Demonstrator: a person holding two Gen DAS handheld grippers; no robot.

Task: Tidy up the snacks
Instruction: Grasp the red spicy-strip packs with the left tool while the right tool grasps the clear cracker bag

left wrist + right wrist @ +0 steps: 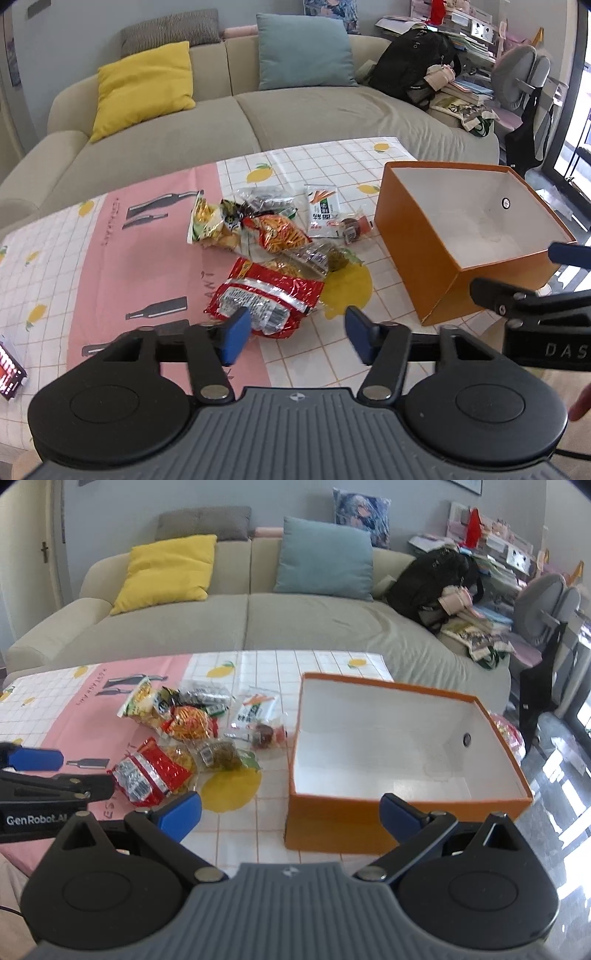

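Hovering left gripper (297, 334) near red pkt (264, 297), orange box (439, 266) rt

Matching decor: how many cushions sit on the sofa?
4: a yellow cushion at left, a grey cushion behind it, a blue cushion mid-sofa, a patterned cushion behind that. The backpack may hide more.
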